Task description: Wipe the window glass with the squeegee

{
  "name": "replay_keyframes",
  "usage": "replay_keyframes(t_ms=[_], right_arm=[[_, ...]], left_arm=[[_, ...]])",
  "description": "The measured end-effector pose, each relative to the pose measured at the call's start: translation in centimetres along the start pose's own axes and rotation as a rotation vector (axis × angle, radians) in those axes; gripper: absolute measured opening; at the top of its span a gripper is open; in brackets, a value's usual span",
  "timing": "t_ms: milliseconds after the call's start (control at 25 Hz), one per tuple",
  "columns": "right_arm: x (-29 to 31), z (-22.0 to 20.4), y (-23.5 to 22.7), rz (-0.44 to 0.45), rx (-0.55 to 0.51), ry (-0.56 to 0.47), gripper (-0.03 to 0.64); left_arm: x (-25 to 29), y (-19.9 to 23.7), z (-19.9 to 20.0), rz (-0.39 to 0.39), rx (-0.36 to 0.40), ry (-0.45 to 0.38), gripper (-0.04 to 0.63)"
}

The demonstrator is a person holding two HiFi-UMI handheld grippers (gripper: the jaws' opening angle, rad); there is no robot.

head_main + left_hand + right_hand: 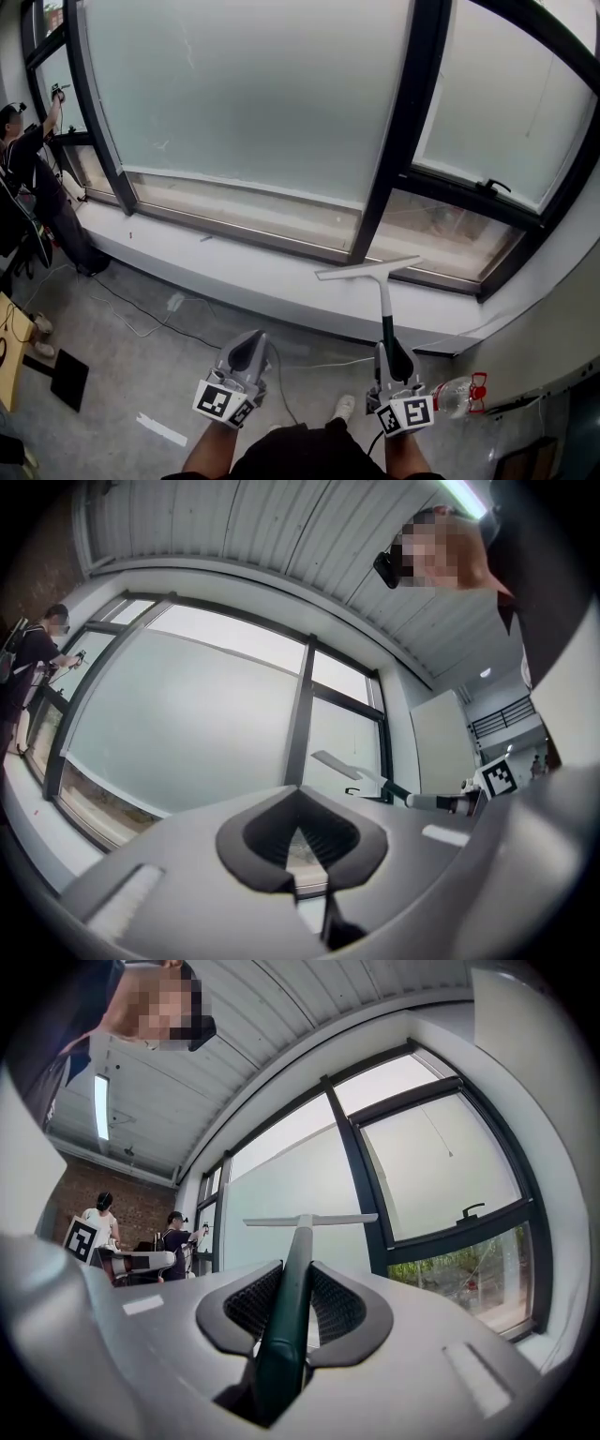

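right tongs (391, 352) clamped on the dark green handle of the squeegee (383, 305). the handle runs straight ahead out of the tongs, and the white blade sits crosswise at the far end, up by the low window frame. can't tell if the blade touches the window glass (253, 94). in the right gripper view the squeegee (297, 1274) stands between the 2 pads, with the blade against the frosted pane left of the dark mullion (361, 1185). left tongs (250, 345) are closed on nothing, held level with and left of the right tongs. their own view shows the left tongs (300, 829) pointing at the window, squeegee (361, 773) off to the right. plastic bottle (457, 394) on the floor just right of the right tongs. another person (28, 173) stands far left of the left tongs.
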State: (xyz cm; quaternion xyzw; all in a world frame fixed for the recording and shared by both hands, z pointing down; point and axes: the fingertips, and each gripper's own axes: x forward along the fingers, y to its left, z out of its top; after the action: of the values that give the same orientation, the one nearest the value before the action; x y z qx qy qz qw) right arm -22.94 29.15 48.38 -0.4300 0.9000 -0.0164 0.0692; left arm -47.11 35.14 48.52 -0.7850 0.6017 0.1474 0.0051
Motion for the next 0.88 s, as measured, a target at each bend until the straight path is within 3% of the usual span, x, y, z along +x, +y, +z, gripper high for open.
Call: replay_keyframes(t_ms=[400,640,880], right_arm=[[2.4,3.2,-10.3,-0.019,-0.076,-0.083,0.095],[1.5,4.6,-18.9,-0.099,-0.12,-0.102,0.095],[-2.2,5.7,-26.1,-0.21,-0.113,-0.107,0.095]], left_arm=[[11.2,-4.8,-1.0,-0.044,0.032,-0.038,-0.002],[18.9,-8.6,-2.2,-0.049,0.042,-0.078,-0.002],[25.1,-14.0,-4.5,-0.153,0.029,-0.044,-0.002]])
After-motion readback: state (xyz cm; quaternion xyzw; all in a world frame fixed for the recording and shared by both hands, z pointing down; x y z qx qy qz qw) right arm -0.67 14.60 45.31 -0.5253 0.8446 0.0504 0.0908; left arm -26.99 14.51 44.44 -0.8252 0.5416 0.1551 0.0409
